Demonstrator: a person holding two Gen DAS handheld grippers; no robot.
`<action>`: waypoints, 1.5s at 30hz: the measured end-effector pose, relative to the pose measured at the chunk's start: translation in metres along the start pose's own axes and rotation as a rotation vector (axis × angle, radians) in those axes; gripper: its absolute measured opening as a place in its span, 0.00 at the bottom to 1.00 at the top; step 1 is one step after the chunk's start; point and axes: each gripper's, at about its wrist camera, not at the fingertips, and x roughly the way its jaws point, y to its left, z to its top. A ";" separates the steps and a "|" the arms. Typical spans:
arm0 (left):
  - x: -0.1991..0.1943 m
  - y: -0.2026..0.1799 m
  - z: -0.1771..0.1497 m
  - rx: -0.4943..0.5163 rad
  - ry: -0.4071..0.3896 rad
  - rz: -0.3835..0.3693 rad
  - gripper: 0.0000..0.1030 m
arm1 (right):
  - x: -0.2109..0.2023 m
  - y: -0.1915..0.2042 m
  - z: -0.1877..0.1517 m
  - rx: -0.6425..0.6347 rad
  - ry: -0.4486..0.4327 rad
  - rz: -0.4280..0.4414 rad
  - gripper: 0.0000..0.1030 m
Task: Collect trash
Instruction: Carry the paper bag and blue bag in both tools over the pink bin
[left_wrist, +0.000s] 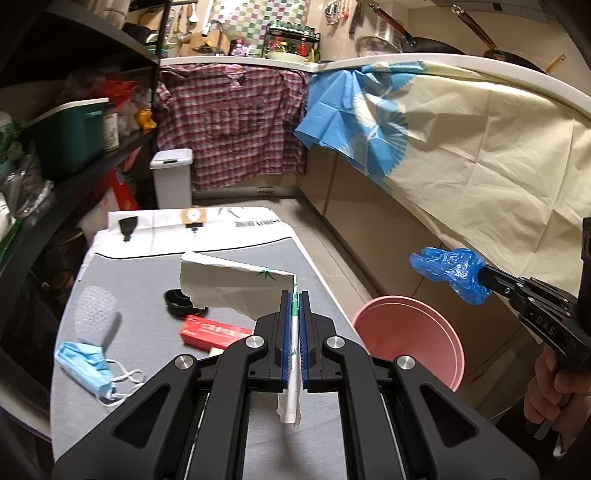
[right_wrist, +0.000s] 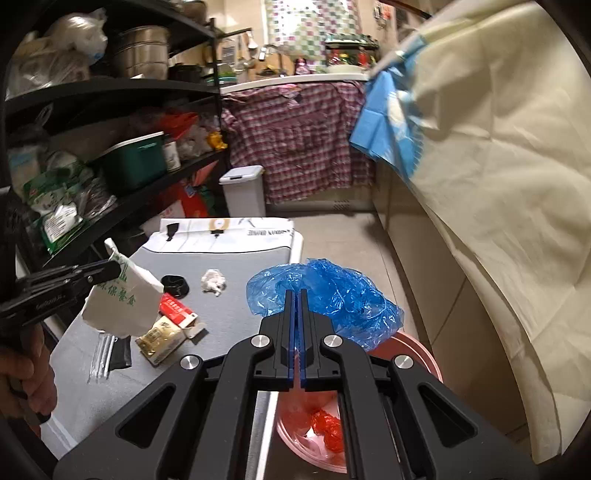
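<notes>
I have both pairs of fingers closed on trash at once. My right gripper (right_wrist: 297, 295) pinches a crumpled blue plastic bag (right_wrist: 325, 291), which bunches out ahead of the fingertips and hangs directly above the pink bin (right_wrist: 430, 363); the bin stands on the floor just off the table's (left_wrist: 147, 273) right edge, with red wrapper scraps (right_wrist: 327, 426) already inside. That vertical line-up is what the next move turns on, in my judgement: the bag only needs letting go to fall in, so the right side is the nearer one. My left gripper (left_wrist: 294, 295) clamps a white paper bag (left_wrist: 229, 288) edge-on, its long axis running away from the fingers toward the table's far left, held over the table's middle. The bin lies to its right, so I would have to carry it across the right edge. A face mask (left_wrist: 88, 365), a red box (left_wrist: 210, 330) and a crumpled tissue (right_wrist: 213, 281) lie uncollected on the table.
</notes>
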 end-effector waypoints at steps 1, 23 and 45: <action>0.003 -0.004 0.000 0.003 0.002 -0.005 0.04 | 0.001 -0.006 -0.001 0.013 0.004 -0.004 0.01; 0.047 -0.106 0.001 0.081 0.022 -0.198 0.04 | 0.010 -0.055 -0.010 0.107 0.055 -0.107 0.02; 0.086 -0.148 -0.009 0.120 0.107 -0.270 0.04 | 0.024 -0.065 -0.013 0.123 0.102 -0.144 0.02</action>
